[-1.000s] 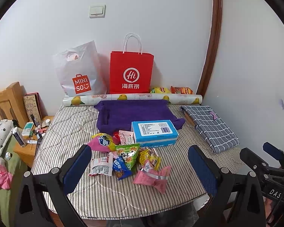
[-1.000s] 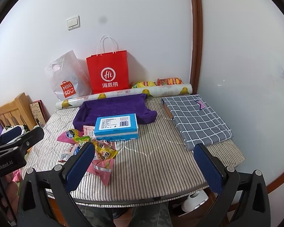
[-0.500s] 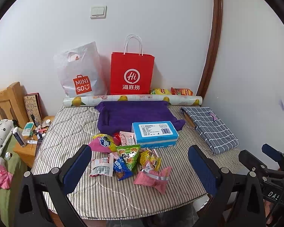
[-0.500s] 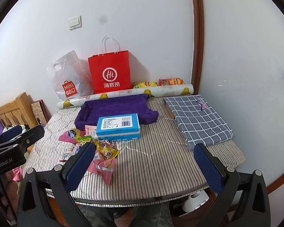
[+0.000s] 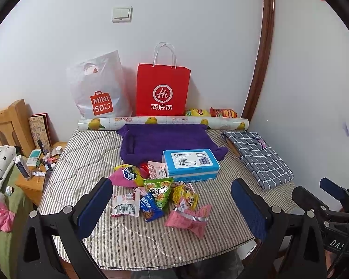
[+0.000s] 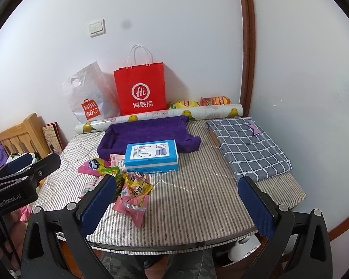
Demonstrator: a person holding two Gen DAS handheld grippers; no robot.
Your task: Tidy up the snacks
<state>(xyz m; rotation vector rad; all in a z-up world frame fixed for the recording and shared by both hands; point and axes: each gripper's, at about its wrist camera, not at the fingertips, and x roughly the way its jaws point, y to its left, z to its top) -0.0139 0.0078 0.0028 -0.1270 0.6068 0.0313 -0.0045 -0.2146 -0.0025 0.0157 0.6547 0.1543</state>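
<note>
Two grippers at bottom of frame: left gripper [image 5: 172, 205] spread wide, holding nothing; right gripper [image 6: 176, 200] likewise spread, empty. Snack packets [image 5: 160, 195] heaped at frame centre on striped table cover [image 5: 86, 169], pink pouch [image 5: 188, 218] nearest. Beyond heap, touching it, blue tissue box [image 5: 190, 164]. Behind box, purple cloth tray [image 5: 165, 139]. Checked folded cloth [image 6: 249, 146] at right. Red paper bag [image 5: 162, 90] and white Miniso bag [image 5: 97, 90] against wall, upper centre.

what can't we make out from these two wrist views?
- Red paper bag and MINISO bag: contents hidden by their own walls, both views.
- Chip bags at the wall: lower parts hidden by the printed roll.
- Snack pile: partly covered by the right gripper finger in its view.
- Blue box: label print too small.
</note>
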